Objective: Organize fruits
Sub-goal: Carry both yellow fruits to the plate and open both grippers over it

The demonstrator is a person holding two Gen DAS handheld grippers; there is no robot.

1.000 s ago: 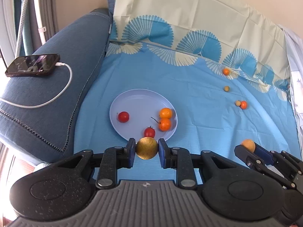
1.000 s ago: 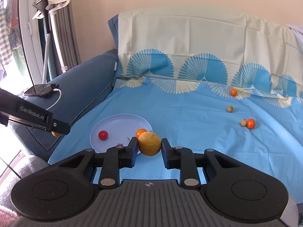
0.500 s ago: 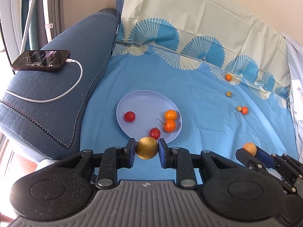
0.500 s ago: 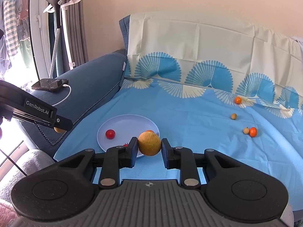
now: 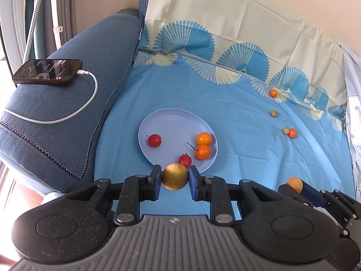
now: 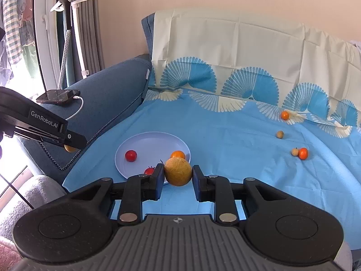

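Sofa seat, covered by a blue sheet (image 5: pixel 237 135) with a fan pattern along its far edge.
Directly on the sheet:
- one pale plate (image 5: pixel 171 122), near the middle, toward 7 o'clock; it carries two red tomatoes and two oranges.
- one small orange fruit (image 5: pixel 273 93) at 2 o'clock, on the fan border.
- one small tan fruit (image 5: pixel 273 113) just below it.
- one tan fruit (image 5: pixel 286 131) touching one orange fruit (image 5: pixel 292 133), at 3 o'clock.
On the sofa armrest (image 5: pixel 67 103), at 10 o'clock: one phone (image 5: pixel 47 71) with a white cable (image 5: pixel 90 99) plugged in.
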